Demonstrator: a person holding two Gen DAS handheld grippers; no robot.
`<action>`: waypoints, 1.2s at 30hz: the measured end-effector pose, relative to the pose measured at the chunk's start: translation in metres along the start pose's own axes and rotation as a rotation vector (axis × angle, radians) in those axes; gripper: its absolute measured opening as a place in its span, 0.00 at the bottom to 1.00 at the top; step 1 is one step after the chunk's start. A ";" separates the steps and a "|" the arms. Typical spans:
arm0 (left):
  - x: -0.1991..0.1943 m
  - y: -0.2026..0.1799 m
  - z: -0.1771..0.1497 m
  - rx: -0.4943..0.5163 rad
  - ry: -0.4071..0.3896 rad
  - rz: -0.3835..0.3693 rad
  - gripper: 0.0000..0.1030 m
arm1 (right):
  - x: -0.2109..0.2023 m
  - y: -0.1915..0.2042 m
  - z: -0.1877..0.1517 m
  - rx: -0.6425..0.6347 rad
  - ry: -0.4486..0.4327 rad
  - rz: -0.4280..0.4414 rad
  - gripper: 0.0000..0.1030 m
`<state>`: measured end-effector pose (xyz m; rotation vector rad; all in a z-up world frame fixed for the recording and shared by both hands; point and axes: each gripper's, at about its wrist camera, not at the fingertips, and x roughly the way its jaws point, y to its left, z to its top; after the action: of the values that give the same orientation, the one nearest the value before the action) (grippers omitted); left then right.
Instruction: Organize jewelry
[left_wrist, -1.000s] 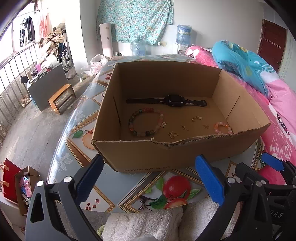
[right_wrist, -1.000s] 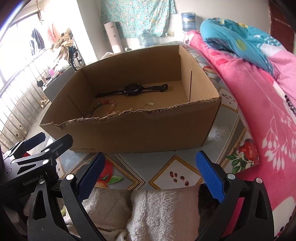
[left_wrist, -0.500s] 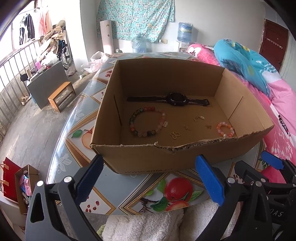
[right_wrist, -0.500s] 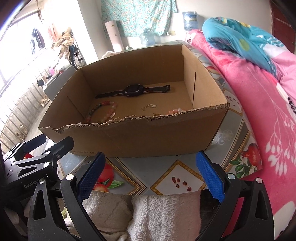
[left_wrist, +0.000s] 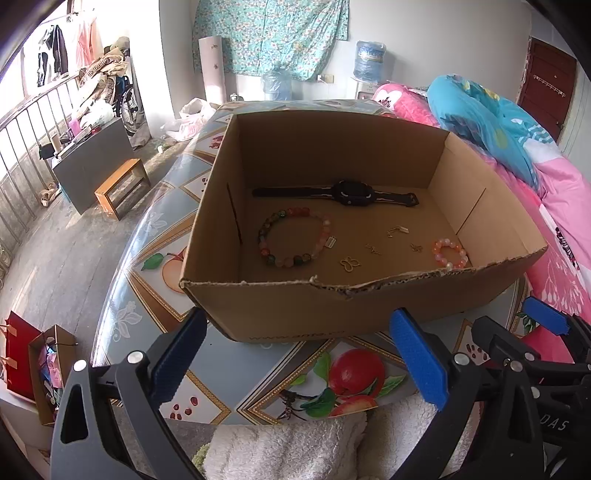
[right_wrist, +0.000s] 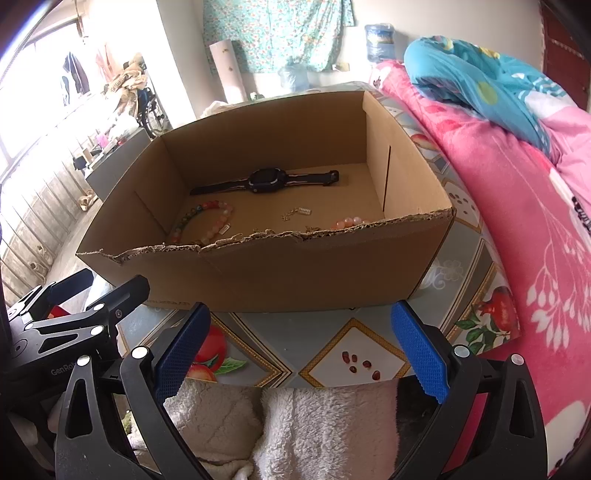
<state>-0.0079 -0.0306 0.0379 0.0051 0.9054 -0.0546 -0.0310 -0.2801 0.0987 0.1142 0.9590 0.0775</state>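
Blue-padded jaws stand spread and empty on both the left gripper (left_wrist: 299, 354) and the right gripper (right_wrist: 301, 349), held low before the open brown cardboard box (left_wrist: 258, 306). Inside lie a black wristwatch (left_wrist: 351, 194), a large multicoloured bead bracelet (left_wrist: 295, 236), a small pink bead bracelet (left_wrist: 448, 254) and tiny gold charms (left_wrist: 350, 264), all apart. Whether sorting is under way or finished I cannot judge. Underneath is a fruit-patterned glossy table (right_wrist: 354, 362); a pink floral quilt (right_wrist: 517, 221) lies alongside.
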 end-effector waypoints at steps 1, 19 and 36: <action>0.000 0.000 0.000 0.000 0.000 0.002 0.95 | 0.000 0.000 0.000 0.000 0.000 -0.001 0.91; -0.002 -0.001 -0.001 0.009 0.002 0.003 0.95 | -0.001 -0.002 -0.001 0.010 -0.005 -0.020 0.91; -0.002 0.000 -0.003 0.006 0.003 0.008 0.95 | 0.000 -0.003 0.001 0.011 -0.004 -0.020 0.91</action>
<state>-0.0113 -0.0307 0.0376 0.0149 0.9079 -0.0499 -0.0302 -0.2835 0.0988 0.1149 0.9565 0.0532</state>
